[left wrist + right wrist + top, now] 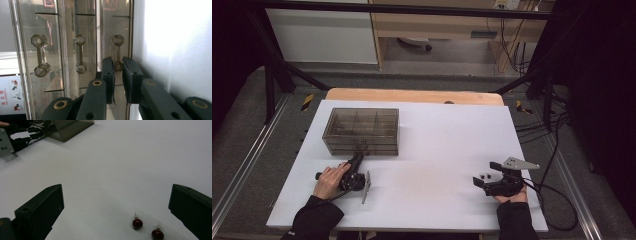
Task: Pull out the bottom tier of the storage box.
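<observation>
From above, the left gripper (357, 159) meets the front of a smoky clear drawer box (361, 131) on the white table (437, 150), while the right gripper (490, 176) rests near the right edge, two small earrings (485, 176) just beside its jaws. In the left gripper view, jaws nearly closed pinch the right-hand drawer handle (117, 53). In the right gripper view, jaws stand wide apart, empty; two red earrings (147, 228) lie between them, bare tabletop beyond.
</observation>
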Demonstrator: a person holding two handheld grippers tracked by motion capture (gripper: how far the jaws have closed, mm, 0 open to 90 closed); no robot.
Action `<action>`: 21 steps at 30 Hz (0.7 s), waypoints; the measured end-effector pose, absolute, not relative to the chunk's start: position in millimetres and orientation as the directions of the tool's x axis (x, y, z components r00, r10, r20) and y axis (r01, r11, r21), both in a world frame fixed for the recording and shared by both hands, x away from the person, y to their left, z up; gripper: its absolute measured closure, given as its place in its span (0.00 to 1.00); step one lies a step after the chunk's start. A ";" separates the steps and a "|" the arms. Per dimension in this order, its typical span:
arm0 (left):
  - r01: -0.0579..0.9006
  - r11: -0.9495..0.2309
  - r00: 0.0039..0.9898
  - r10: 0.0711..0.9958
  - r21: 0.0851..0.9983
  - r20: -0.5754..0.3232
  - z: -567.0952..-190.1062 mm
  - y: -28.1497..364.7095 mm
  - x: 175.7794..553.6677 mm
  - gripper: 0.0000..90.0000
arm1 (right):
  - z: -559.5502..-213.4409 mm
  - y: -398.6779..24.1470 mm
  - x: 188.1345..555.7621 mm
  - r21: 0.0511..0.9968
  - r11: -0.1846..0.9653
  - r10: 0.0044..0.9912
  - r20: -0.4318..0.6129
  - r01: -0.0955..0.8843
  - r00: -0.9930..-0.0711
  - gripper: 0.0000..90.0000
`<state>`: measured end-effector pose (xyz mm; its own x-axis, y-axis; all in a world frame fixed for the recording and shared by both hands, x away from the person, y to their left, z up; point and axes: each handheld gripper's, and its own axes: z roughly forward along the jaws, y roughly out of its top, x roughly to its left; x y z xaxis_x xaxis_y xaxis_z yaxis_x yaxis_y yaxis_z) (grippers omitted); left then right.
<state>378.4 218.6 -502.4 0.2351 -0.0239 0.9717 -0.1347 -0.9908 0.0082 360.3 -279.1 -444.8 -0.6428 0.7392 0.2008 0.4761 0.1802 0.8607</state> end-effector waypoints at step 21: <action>-0.134 -0.991 0.221 -0.005 0.025 0.975 -501.1 219.2 375.2 0.81 | -445.0 -279.0 360.4 0.860 0.182 0.740 0.199 0.477 -0.643 0.01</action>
<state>375.2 219.2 -501.1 0.2211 -0.0054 0.9752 -0.1338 -0.9907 0.0249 360.4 -279.0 -445.0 -0.6425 0.7399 0.1994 0.4768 0.1824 0.8599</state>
